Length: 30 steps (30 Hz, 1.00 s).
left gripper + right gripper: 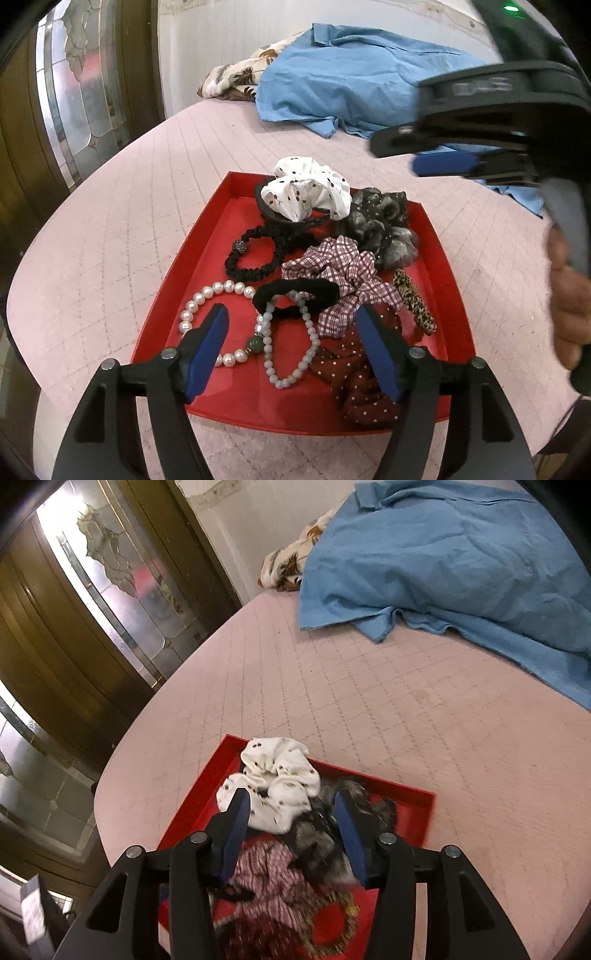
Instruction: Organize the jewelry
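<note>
Jewelry and hair ties lie heaped in a red tray that rests on a pink quilted bed. At the tray's left side a pearl bracelet lies beside a black scrunchie with a beaded charm; just right of these a pale bead bracelet with a green stone passes under a plain black hair tie. Further right come a white spotted scrunchie at the far edge, a checked scrunchie, a dark red dotted scrunchie at the near edge, a grey-black scrunchie and a leopard-print clip. The left gripper hovers over the near part of the tray, jaws spread wide, nothing between them. The right gripper hangs above the white and grey scrunchies, jaws about half apart and empty. Beyond the tray, a blue shirt lies crumpled over floral fabric.
</note>
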Available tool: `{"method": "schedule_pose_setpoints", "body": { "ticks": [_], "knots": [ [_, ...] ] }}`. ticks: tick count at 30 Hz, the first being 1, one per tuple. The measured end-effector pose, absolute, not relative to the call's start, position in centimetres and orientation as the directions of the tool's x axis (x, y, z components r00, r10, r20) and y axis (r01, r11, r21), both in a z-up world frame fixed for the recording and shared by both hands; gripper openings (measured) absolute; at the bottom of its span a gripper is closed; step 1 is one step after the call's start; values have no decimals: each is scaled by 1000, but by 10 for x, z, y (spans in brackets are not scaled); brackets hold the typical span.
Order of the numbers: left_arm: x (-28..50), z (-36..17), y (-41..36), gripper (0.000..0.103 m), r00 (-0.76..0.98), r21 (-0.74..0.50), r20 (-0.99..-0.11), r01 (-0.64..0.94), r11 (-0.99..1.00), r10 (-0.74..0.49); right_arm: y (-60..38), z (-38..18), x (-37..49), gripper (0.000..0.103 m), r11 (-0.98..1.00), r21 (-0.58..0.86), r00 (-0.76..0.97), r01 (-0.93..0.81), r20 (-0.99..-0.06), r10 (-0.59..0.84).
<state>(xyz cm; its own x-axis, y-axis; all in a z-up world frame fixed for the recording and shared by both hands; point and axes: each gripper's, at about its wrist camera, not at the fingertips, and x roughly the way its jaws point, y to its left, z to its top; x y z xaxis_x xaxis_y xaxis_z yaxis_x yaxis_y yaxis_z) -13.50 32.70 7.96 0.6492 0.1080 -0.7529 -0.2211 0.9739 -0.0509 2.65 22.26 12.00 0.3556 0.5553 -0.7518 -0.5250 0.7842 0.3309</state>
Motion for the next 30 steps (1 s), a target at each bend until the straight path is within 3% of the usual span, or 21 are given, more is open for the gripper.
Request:
{"method": "schedule_pose_setpoints", "body": {
  "ticks": [6, 10, 13, 17, 23, 30],
  "knots": [
    [-140, 82, 317, 77, 665, 1, -732, -219, 976, 150, 175, 127, 0, 62, 806, 311, 406, -504, -738, 539],
    [-146, 88, 307, 77, 689, 83, -683, -259, 962, 244, 141, 122, -25, 65, 826, 284, 442, -487, -736, 514],
    [-154, 97, 304, 80, 714, 132, -612, -330, 935, 339, 118, 115, -47, 65, 846, 257, 475, -467, -735, 485],
    [-179, 118, 295, 94, 749, 208, -442, -450, 869, 494, 97, 111, -78, 65, 870, 197, 535, -452, -721, 441],
    [-226, 155, 281, 103, 786, 151, -337, -498, 854, 518, 76, 115, -124, 69, 892, 82, 628, -444, -681, 375],
    [-280, 198, 265, 103, 777, 59, -251, -583, 810, 577, 44, 126, -159, 73, 903, 122, 669, -413, -632, 391]
  ]
}}
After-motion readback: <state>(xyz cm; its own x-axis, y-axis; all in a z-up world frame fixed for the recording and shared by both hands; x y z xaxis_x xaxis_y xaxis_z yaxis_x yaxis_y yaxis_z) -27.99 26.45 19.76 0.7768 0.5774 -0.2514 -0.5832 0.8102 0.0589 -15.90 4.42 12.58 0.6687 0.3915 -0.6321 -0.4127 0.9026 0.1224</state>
